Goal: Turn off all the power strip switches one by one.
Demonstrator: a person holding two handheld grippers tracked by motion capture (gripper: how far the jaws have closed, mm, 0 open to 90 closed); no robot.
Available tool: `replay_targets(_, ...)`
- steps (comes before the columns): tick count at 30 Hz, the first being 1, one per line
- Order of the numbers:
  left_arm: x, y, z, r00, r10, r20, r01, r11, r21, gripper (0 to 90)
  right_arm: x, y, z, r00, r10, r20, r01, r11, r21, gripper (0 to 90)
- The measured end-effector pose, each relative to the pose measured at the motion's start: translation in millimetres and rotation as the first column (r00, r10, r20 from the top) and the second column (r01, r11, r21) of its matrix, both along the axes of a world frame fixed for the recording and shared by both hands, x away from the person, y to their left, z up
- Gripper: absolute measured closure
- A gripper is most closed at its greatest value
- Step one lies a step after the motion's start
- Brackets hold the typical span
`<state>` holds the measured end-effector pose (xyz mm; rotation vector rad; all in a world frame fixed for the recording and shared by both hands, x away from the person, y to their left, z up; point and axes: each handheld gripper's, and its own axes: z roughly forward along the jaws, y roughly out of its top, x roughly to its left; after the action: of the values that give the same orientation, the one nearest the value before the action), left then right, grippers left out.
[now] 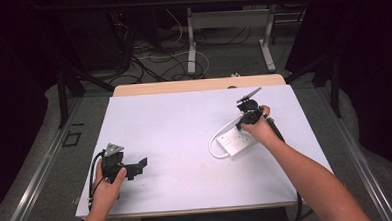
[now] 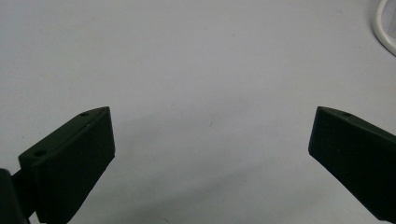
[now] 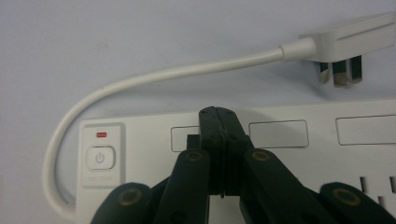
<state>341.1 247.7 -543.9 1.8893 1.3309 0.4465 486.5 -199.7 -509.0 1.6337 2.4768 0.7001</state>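
- Resting on the white worktop, the white plastic power strip lies at the right side, just under the person's right hand.
- The right gripper points down at the strip; its black fingers are fully closed against each other, with nothing visible between them.
- In the right gripper view the closed tips sit over the strip's top face, between two rectangular panels and to the right of the round power button and its small red indicator light.
- The strip's white round cable loops around to a white three-pin plug lying on the worktop beside the strip.
- The left gripper, held in the left hand near the worktop's front left, has its fingers spread wide over bare surface, holding nothing.
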Motion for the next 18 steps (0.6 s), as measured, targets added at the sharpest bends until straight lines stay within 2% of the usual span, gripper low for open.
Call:
replay_targets(1,0.0,0.0,0.0,1.0000,0.000,0.000,0.000,1.0000,0.000,0.4,0.0,0.6,-1.7,0.9999,-0.003,0.017,0.003,0.9999,-0.010,90.0)
replay_targets(2,-0.2,0.1,0.3,1.0000,-0.002,0.001,0.002,1.0000,-0.001,0.4,0.7,-0.1,-3.9,0.9991,-0.007,0.042,0.007,0.9999,0.014,90.0)
replay_targets(3,-0.3,0.4,0.4,1.0000,-0.002,0.000,0.002,1.0000,-0.001,0.4,1.6,-2.1,-1.6,0.9999,-0.007,0.015,0.007,0.9999,-0.015,90.0)
replay_targets(4,-0.3,0.4,0.4,1.0000,-0.002,0.000,0.002,1.0000,-0.001,0.4,1.6,-2.1,-1.6,0.9999,-0.007,0.015,0.007,0.9999,-0.015,90.0)
replay_targets(5,0.0,0.4,-0.5,0.9999,0.003,0.011,-0.003,1.0000,-0.005,0.4,2.6,-4.8,-4.2,0.9994,-0.018,0.031,0.017,0.9995,0.025,90.0)
replay_targets(8,0.2,0.5,-0.5,1.0000,0.002,0.008,-0.002,1.0000,-0.003,0.4,2.1,-4.4,-3.6,0.9994,-0.019,0.028,0.019,0.9997,0.013,90.0)
replay_targets(10,0.3,0.0,-0.6,1.0000,0.003,0.009,-0.003,1.0000,-0.002,0.4,2.0,-4.8,-3.0,0.9996,0.000,0.028,0.000,1.0000,-0.001,90.0)
replay_targets(12,0.0,0.4,0.5,1.0000,-0.006,-0.006,0.006,1.0000,0.003,0.4,2.3,-4.1,-2.3,0.9998,-0.017,0.015,0.017,0.9999,0.001,90.0)
replay_targets(14,0.1,-0.2,-0.3,1.0000,0.003,0.005,-0.003,1.0000,-0.001,0.4,2.5,-4.4,-4.0,0.9992,-0.012,0.038,0.012,0.9998,0.017,90.0)
replay_targets(15,0.1,-0.2,-0.3,1.0000,0.003,0.005,-0.003,1.0000,-0.001,0.4,2.0,-3.8,-2.7,0.9996,-0.019,0.022,0.019,0.9998,0.003,90.0)
replay_targets(16,0.3,0.3,-0.6,1.0000,0.002,0.007,-0.002,1.0000,-0.002,0.4,2.0,-4.3,-2.7,0.9996,-0.005,0.028,0.005,1.0000,0.000,90.0)
replay_targets(18,0.4,0.4,-0.6,1.0000,0.003,0.008,-0.003,1.0000,-0.003,0.4,2.3,-3.7,-2.5,0.9996,-0.012,0.024,0.012,0.9999,-0.002,90.0)
